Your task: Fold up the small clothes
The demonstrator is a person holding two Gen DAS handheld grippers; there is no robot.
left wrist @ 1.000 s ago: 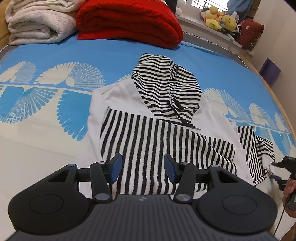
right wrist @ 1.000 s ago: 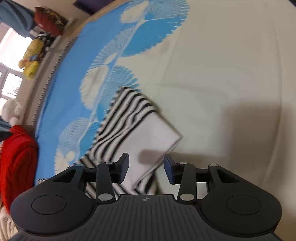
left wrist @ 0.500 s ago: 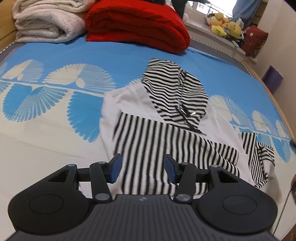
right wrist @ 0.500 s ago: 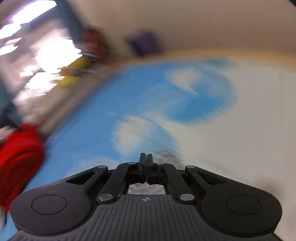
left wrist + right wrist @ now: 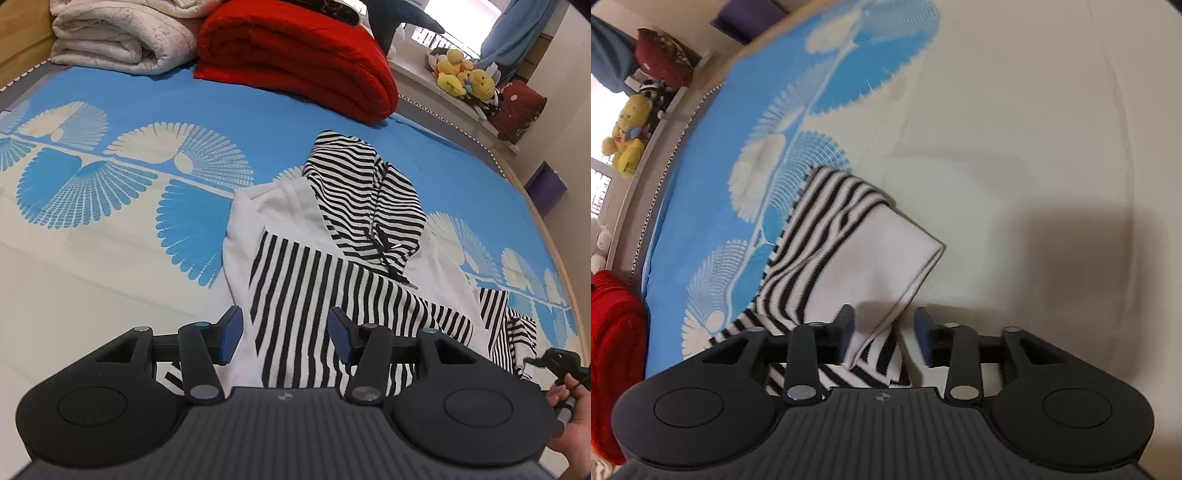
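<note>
Overhead, left gripper (image 5: 284, 334) and right gripper (image 5: 884, 334) gape wide above the striped hoodie (image 5: 332, 266), holding nothing.

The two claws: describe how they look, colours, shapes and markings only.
Left claw and right claw look alike: matte black bodies with a ribbed top plate bearing a small round emblem, two round discs at the sides, silver pivot pins on the black linkage bars, and blue pads on the fingertips. No cable or sleeve is visible on either body.
</note>
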